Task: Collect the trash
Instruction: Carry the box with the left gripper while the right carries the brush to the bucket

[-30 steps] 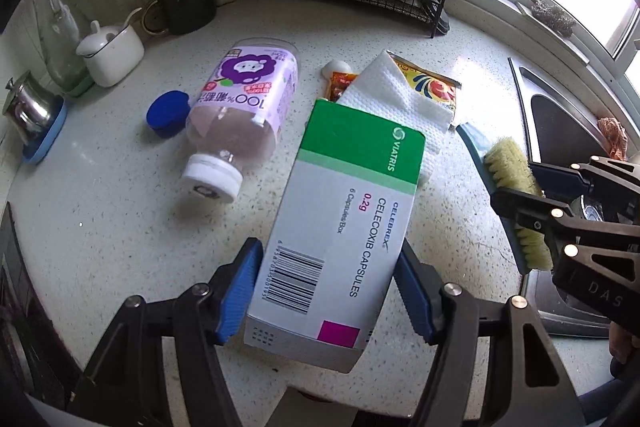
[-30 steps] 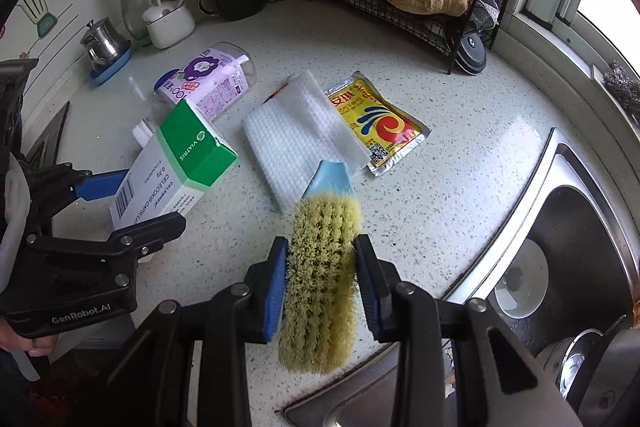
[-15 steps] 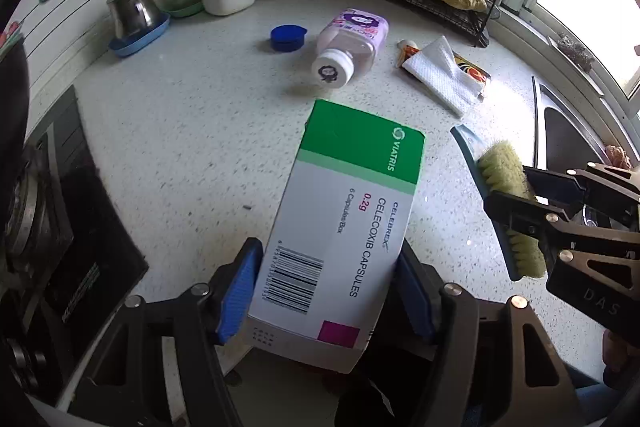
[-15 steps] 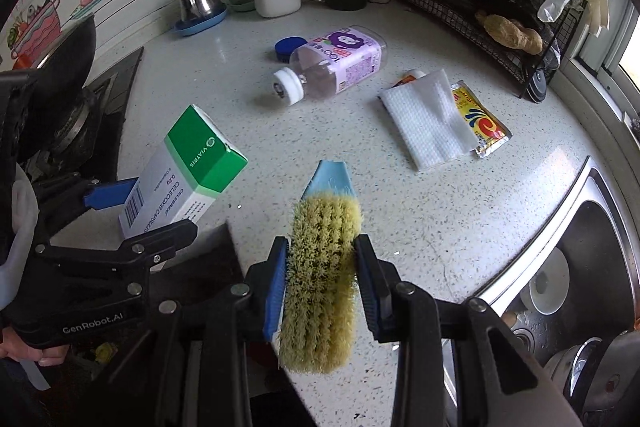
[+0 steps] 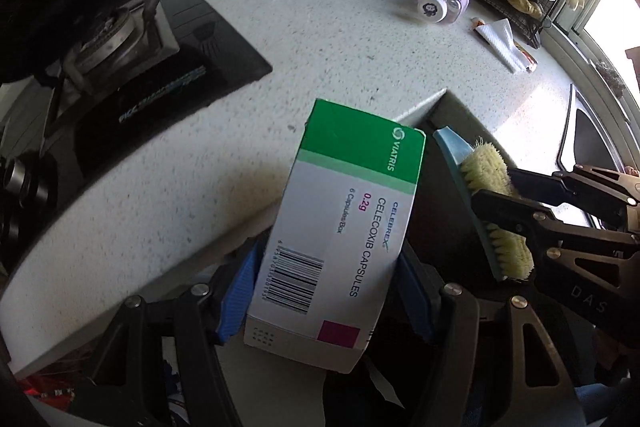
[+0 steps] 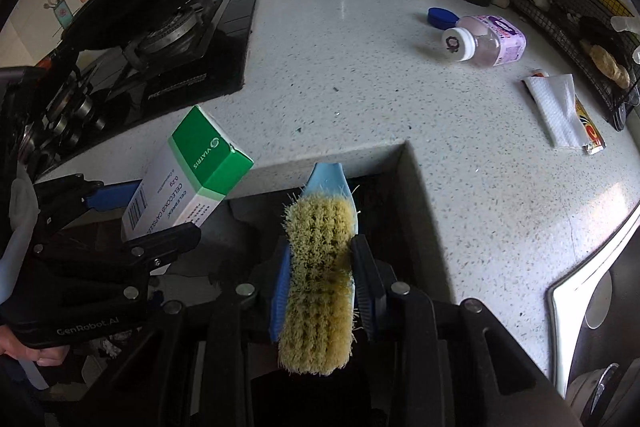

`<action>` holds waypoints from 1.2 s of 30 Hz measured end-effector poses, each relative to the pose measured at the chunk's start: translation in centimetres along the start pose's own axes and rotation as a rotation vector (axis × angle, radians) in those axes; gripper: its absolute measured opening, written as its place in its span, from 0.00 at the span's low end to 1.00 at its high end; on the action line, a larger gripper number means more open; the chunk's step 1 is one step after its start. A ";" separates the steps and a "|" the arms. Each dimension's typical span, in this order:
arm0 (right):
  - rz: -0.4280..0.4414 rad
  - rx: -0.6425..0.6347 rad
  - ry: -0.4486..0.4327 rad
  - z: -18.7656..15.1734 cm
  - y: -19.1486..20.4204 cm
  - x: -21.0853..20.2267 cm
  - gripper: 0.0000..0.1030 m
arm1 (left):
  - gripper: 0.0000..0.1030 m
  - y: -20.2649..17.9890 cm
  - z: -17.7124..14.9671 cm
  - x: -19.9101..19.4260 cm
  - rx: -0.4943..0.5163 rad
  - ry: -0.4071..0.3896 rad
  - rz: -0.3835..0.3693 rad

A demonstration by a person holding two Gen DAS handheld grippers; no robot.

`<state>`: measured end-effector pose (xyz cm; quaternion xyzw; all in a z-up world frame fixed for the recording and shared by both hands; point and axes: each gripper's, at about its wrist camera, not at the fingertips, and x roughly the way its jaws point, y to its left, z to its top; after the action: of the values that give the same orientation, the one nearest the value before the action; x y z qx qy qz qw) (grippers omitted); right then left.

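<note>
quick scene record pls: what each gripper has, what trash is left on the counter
left gripper: shut on medicine box
right gripper: jaws closing on scrub brush
position: both held past the countertop edge, over a dark gap
left on counter: purple bottle, blue cap, paper towel, yellow sachet
sachet: partly under towel

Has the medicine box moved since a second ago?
Yes. The medicine box, gripped by the left gripper, has retreated from the purple bottle past the counter edge.

Speckled countertop (image 6: 360, 75) bears bottle (image 6: 486, 41), cap (image 6: 440, 17), napkin (image 6: 554, 103).
</note>
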<state>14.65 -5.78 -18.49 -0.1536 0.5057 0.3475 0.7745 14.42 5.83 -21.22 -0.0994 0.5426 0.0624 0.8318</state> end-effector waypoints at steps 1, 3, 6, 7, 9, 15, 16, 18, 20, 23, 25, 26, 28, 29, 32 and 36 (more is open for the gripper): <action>0.006 -0.009 0.007 -0.4 0.6 0.3 0.27 | 0.62 0.2 -0.8 0.1 -0.011 0.009 0.000; 0.016 -0.019 0.029 -1.5 1.4 0.8 0.27 | 0.62 0.5 -2.1 0.3 -0.019 0.027 0.000; 0.027 -0.033 0.065 -2.8 2.4 1.6 0.27 | 0.62 0.6 -3.6 1.0 -0.030 0.059 -0.010; 0.029 -0.039 0.078 -3.3 2.7 1.9 0.27 | 0.62 0.6 -4.1 1.4 -0.033 0.068 -0.016; 0.033 -0.045 0.096 -3.9 2.8 2.7 0.27 | 0.62 0.6 -4.8 2.2 -0.048 0.081 -0.032; 0.051 -0.032 0.130 -5.8 2.8 6.1 0.27 | 0.62 0.6 -6.6 6.8 -0.053 0.110 -0.037; 0.052 -0.028 0.135 -6.1 2.7 7.0 0.27 | 0.62 0.7 -6.8 7.9 -0.050 0.114 -0.030; 0.048 -0.023 0.143 -6.7 2.5 8.9 0.27 | 0.62 1.0 -7.4 10.1 -0.050 0.122 -0.034; 0.037 -0.025 0.151 -7.4 2.2 11.0 0.27 | 0.62 1.2 -8.0 12.5 -0.035 0.130 -0.028; 0.034 -0.016 0.161 -8.6 1.6 14.6 0.27 | 0.62 1.5 -9.0 16.4 -0.021 0.150 -0.029; 0.025 -0.004 0.170 -9.5 1.2 17.2 0.27 | 0.62 1.7 -9.8 19.2 -0.026 0.170 -0.046; 0.028 0.007 0.176 -10.1 1.0 18.6 0.27 | 0.62 2.0 -10.3 20.7 -0.030 0.186 -0.042; 0.032 0.034 0.203 -11.2 0.2 21.5 0.27 | 0.62 2.1 -11.0 23.5 -0.031 0.203 -0.044; 0.035 0.050 0.213 -11.7 -0.3 22.9 0.27 | 0.62 2.1 -11.5 24.8 -0.031 0.211 -0.050; 0.037 0.074 0.228 -13.0 -1.4 26.8 0.27 | 0.62 2.1 -12.6 28.8 -0.028 0.235 -0.058; 0.040 0.096 0.255 -14.7 -3.0 31.5 0.27 | 0.62 2.4 -14.4 34.2 -0.057 0.283 -0.064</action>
<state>14.53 -4.51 -53.32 -0.1492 0.6189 0.3160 0.7034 14.92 4.63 -58.41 -0.1481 0.6489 0.0368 0.7455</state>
